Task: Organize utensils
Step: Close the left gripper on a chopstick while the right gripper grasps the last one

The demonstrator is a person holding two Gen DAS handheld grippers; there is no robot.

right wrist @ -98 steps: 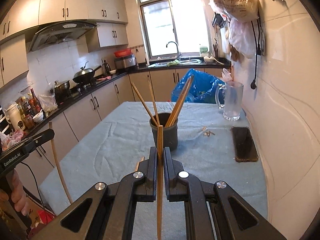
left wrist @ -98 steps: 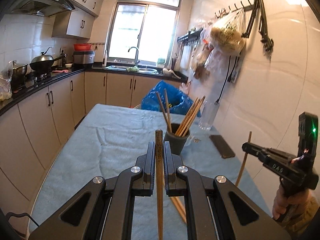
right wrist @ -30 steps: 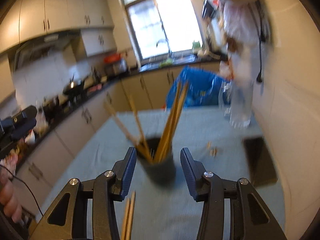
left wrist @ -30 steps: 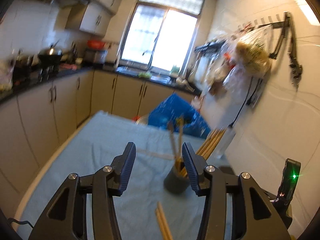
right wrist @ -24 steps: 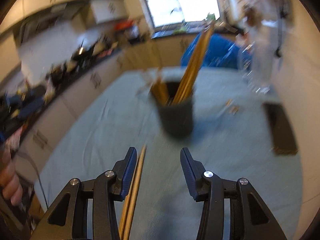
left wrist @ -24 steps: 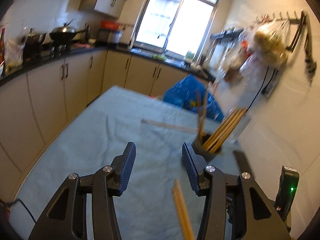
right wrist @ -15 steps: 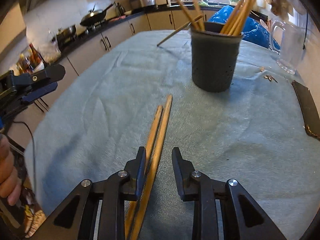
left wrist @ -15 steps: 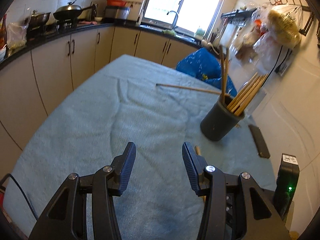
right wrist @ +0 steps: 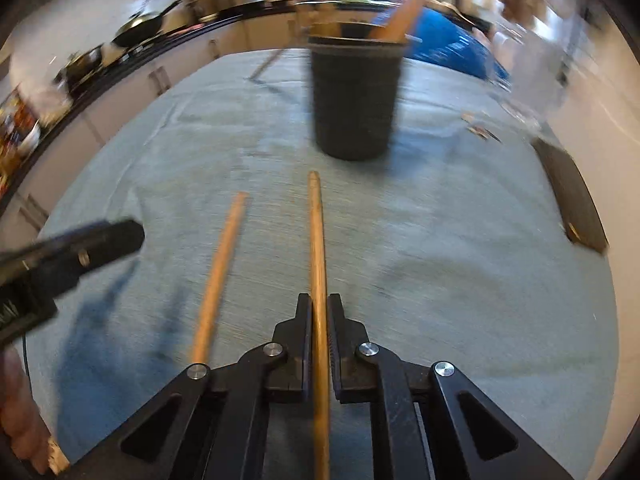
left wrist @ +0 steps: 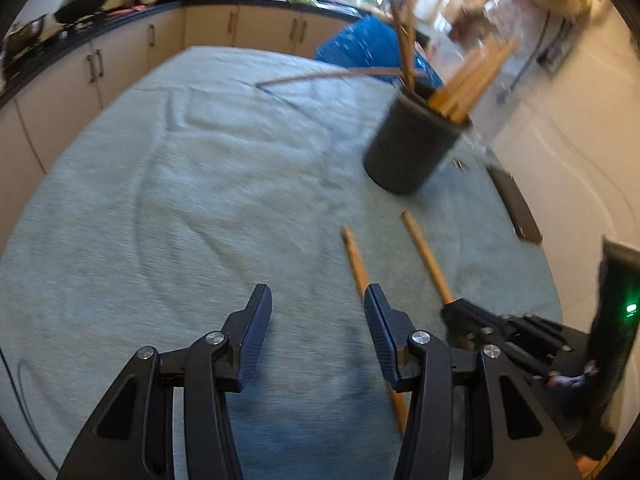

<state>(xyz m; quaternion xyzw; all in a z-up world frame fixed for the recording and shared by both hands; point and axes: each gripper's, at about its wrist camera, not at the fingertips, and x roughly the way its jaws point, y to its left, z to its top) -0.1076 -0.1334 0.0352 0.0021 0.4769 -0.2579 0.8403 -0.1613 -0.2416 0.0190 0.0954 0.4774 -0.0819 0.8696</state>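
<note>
A dark holder cup full of wooden chopsticks stands on the blue-grey cloth; it also shows in the right wrist view. Two loose chopsticks lie in front of it. My right gripper is shut on the right chopstick, low at the cloth. The left chopstick lies beside it. My left gripper is open and empty, low over the cloth, its right finger by the left chopstick. The right gripper shows at the end of the other chopstick.
A dark phone lies on the cloth at the right, near the wall. One stray chopstick lies on the cloth behind the cup. A blue bag is at the table's far end. Kitchen counters run along the left.
Both grippers dropped their earlier chopsticks into the cup and came down to the cloth. My right gripper has closed on one of the two lying chopsticks. My left gripper stays open.
</note>
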